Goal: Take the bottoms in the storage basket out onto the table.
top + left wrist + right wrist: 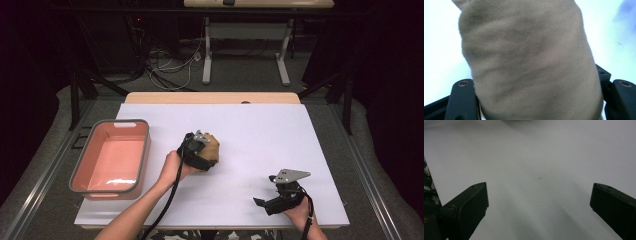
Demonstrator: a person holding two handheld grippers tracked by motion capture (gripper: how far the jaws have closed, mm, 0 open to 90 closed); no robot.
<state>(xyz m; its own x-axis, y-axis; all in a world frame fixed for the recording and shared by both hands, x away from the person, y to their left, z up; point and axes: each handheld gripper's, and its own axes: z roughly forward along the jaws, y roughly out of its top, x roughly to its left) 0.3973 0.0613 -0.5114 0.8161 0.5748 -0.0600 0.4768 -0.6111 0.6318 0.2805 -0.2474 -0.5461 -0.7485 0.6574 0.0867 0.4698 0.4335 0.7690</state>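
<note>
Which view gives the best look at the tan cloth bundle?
The left gripper view: the tan cloth bundle sits close up between that gripper's jaws, its weave and folds clear. The high view shows it small on the table, partly behind the left gripper. The right gripper view looks at bare table.

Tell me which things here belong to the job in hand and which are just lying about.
In the job:
- tan cloth bundle, clamped in the left tongs
- pink bin, likely where it goes

Lying about:
- right tongs, open and idle on the white table
- cables on the floor behind
</note>
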